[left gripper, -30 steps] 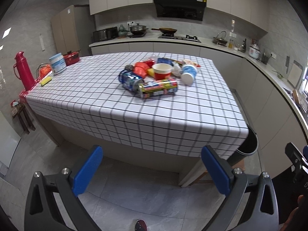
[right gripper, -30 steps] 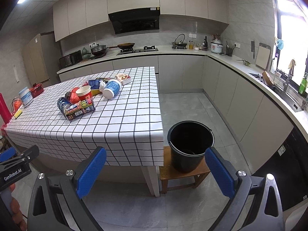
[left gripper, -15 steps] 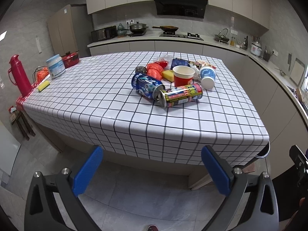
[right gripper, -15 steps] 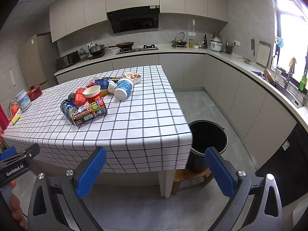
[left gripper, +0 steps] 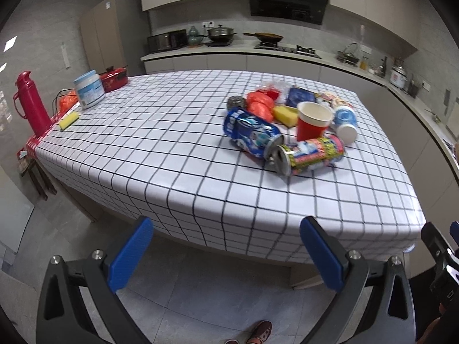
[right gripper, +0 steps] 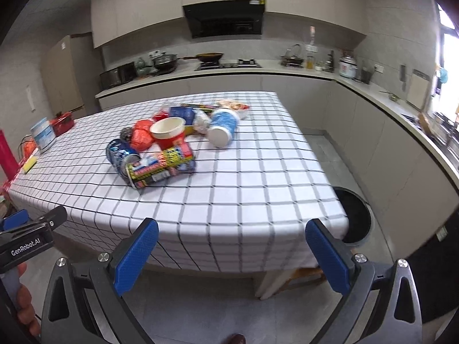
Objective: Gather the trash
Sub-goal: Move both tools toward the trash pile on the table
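Both grippers, left gripper point(left gripper: 226, 255) & right gripper point(right gripper: 232, 255), spread wide, empty. Yellow can point(right gripper: 160, 166) ahead-left of right gripper, long axis crosswise; left looks nearer.

table: a big table point(left gripper: 178, 154) with a white cloth with black squares
middle of table: a heap of trash
front of heap: a blue can point(left gripper: 252, 133) and a colourful can point(left gripper: 311, 153), both lying on their sides and touching
behind them: a red cup point(left gripper: 312, 120) standing up, a yellow sponge point(left gripper: 285, 114), an orange bag point(left gripper: 259, 104)
right of heap: a blue and white cup point(left gripper: 344, 123) on its side
far left edge: a white tub point(left gripper: 89, 89), a small yellow sponge point(left gripper: 68, 120)
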`<action>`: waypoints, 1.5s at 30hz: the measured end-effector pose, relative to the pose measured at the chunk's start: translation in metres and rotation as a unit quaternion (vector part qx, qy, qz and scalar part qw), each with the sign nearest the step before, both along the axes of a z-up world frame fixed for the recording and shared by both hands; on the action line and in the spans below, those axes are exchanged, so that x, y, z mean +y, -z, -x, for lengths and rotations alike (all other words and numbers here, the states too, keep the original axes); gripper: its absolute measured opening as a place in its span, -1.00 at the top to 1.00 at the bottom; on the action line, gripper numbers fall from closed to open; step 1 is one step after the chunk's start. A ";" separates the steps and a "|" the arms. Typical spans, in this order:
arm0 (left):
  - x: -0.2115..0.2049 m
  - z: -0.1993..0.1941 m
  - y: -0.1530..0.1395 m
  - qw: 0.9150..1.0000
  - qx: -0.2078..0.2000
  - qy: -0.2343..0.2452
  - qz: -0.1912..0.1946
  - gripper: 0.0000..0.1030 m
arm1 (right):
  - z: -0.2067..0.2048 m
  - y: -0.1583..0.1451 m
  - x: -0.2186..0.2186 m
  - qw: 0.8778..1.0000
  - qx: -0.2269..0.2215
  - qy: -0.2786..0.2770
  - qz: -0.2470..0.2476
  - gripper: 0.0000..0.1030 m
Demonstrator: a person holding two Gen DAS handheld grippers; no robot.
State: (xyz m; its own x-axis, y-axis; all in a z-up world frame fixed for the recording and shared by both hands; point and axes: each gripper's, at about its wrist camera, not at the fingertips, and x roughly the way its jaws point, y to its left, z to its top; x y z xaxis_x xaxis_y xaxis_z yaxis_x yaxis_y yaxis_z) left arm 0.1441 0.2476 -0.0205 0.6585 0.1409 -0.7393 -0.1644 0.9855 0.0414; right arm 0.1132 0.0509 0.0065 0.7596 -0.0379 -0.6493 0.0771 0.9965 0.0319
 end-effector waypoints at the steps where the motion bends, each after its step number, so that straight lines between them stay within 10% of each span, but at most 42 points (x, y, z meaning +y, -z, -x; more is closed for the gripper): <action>1: 0.002 -0.004 0.000 1.000 -0.001 -0.004 -0.001 -1.00 | -0.010 0.003 0.004 1.000 -0.001 -0.008 -0.002 -1.00; 25: 0.081 -0.114 0.028 0.998 0.033 0.041 -0.030 -1.00 | -0.158 0.080 0.127 0.999 0.044 0.008 0.010 -1.00; 45: 0.045 -0.150 0.055 0.986 0.068 0.150 -0.015 -0.99 | -0.139 0.087 0.068 0.988 0.064 0.135 0.037 -1.00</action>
State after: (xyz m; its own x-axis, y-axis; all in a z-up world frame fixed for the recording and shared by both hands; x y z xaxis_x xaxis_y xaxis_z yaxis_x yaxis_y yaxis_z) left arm 0.2937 0.2930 -0.0750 0.5697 -0.0213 -0.8216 0.1430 0.9870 0.0736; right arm 0.2520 0.1194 -0.0809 0.6265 -0.2794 -0.7276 0.3395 0.9381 -0.0679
